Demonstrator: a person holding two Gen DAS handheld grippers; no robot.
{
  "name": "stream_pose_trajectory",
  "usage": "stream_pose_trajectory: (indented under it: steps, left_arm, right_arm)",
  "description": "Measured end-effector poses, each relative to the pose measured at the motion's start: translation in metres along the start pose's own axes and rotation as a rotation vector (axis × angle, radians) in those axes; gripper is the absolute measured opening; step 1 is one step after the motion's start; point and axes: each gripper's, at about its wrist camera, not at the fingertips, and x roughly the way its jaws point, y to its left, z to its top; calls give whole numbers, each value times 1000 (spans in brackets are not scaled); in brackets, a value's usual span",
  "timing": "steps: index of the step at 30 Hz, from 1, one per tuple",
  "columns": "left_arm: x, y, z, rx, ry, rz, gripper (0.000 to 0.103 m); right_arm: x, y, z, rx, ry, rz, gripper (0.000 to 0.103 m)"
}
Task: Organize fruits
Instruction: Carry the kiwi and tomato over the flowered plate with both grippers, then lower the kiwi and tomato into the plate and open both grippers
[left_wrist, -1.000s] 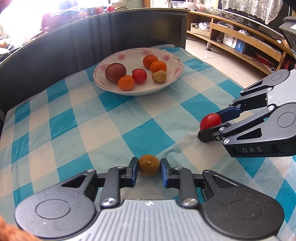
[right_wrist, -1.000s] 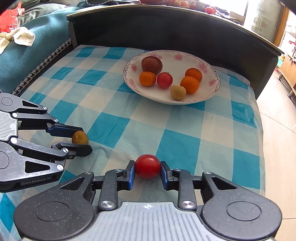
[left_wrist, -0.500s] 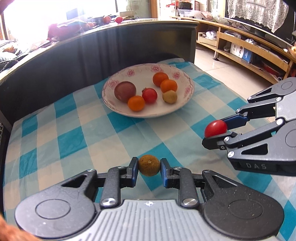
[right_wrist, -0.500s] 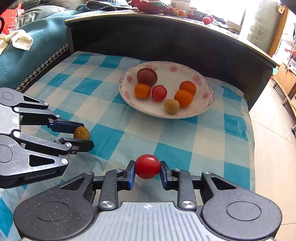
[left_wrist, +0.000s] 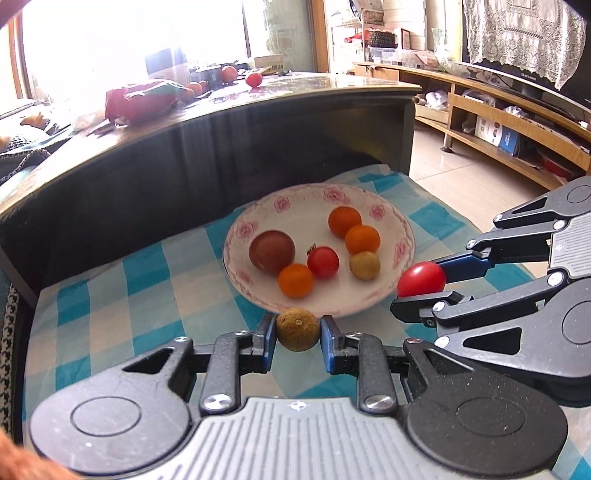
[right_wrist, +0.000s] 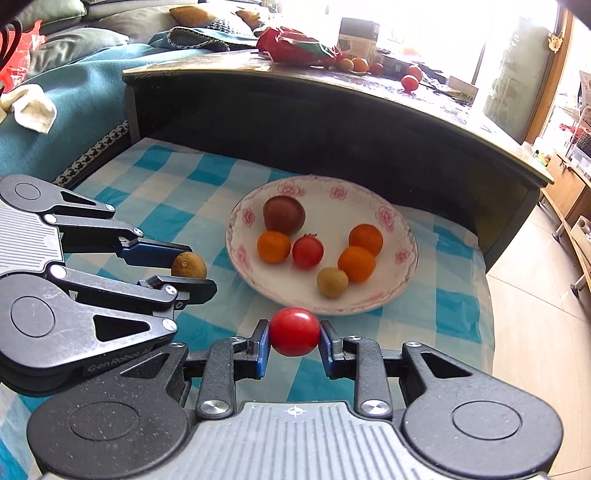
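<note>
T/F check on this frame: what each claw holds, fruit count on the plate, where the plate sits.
1. The left claw grips a brown longan. True.
2. The right claw is empty. False: it is shut on a red tomato.
3. The plate holds six fruits. True.
4. The plate holds two red tomatoes. False: only one, the plate tomato, lies among three oranges, a dark fruit and a longan.
5. The plate stands on the checked cloth. True.
</note>
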Motion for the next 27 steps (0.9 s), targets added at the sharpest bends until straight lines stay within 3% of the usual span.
stream_pose_trajectory:
  steps: [17, 27]
  left_arm:
    - [44, 13, 48, -24, -54, 29, 34]
    - [69, 17, 57, -8, -49, 42, 34]
  right_arm:
    - [27, -34, 37, 50, -74, -41, 22]
    - [53, -51, 48, 87, -90, -35, 22]
